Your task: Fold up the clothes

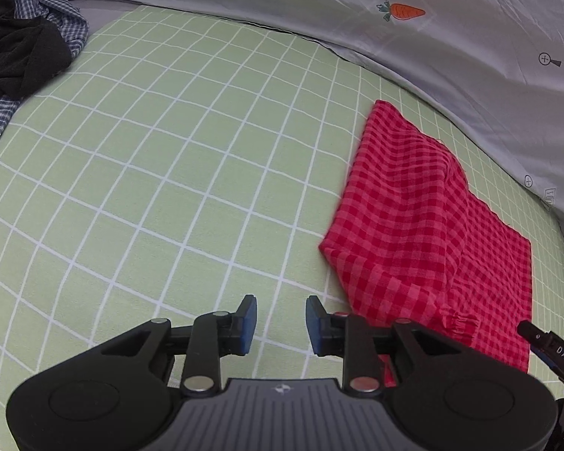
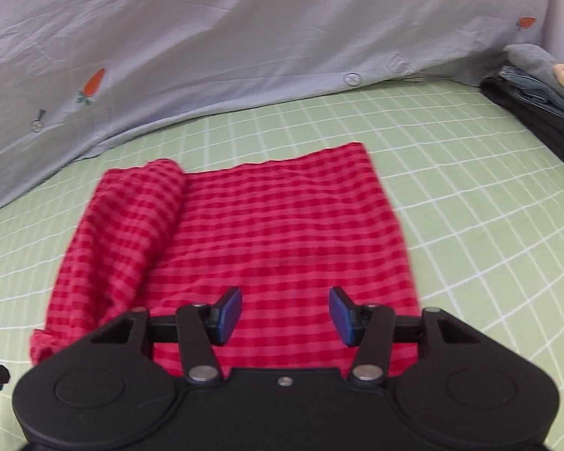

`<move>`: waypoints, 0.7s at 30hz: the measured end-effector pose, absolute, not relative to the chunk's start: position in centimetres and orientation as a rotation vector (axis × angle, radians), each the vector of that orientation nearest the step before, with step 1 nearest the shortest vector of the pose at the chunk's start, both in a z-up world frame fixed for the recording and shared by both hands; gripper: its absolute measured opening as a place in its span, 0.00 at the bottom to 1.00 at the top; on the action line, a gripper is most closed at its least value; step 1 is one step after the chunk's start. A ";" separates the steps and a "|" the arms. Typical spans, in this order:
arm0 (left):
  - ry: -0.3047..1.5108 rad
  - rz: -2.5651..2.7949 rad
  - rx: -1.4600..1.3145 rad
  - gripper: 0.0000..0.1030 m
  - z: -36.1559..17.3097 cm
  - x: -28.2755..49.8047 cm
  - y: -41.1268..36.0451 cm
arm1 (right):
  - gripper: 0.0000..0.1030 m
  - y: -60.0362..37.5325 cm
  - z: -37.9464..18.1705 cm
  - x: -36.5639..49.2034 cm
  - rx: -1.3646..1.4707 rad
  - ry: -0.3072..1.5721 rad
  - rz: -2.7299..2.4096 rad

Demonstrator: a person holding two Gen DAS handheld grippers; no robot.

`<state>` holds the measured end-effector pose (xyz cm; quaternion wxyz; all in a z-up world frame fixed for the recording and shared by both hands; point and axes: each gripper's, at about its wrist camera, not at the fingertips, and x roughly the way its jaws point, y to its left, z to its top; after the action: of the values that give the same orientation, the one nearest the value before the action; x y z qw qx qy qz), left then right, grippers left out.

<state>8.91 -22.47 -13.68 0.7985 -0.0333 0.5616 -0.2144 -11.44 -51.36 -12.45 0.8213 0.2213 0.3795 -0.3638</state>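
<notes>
Both the left gripper (image 1: 281,325) and right gripper (image 2: 285,315) were apart and empty, so the loose fold of the red cloth (image 2: 240,240) on the bed (image 1: 169,188) could slip open.

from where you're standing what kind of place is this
Most likely a bedroom: the work surface is a bed with a green grid sheet, a grey carrot-print duvet bunched behind, and folded clothes stacked at its edge.

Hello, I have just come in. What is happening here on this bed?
A person with a handheld claw in each hand is folding clothes on a green checked bedsheet. A red checked garment lies partly folded, one side turned over. Both the left claw and the right claw are open and hold nothing. A crumpled pile of unfolded clothes waits at one side, and a stack of folded clothes sits at the other.
</notes>
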 end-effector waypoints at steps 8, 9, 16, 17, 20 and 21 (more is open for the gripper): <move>1.231 -0.491 -0.118 0.47 -14.6 9.9 -25.5 | 0.51 -55.5 -14.8 -15.6 0.541 0.860 -0.879; 1.230 -0.491 -0.102 0.48 -14.7 9.8 -25.8 | 0.50 -55.6 -15.0 -15.6 0.552 0.862 -0.872; 1.226 -0.484 0.008 0.07 -15.7 9.5 -27.6 | 0.23 -55.4 -15.3 -14.2 0.521 0.868 -0.790; 1.225 -0.483 0.023 0.01 -15.8 9.4 -27.9 | 0.12 -55.5 -15.3 -14.1 0.529 0.859 -0.773; 1.222 -0.480 0.070 0.01 -16.3 9.3 -28.7 | 0.02 -55.4 -15.0 -14.7 0.559 0.824 -0.768; 1.213 -0.472 0.089 0.00 -16.2 9.1 -28.6 | 0.02 -55.3 -14.7 -15.0 0.557 0.811 -0.785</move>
<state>9.13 -28.58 -16.20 0.7948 0.0414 0.5642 -0.2196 -15.05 -55.33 -14.73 0.8084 0.2603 0.3793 -0.3672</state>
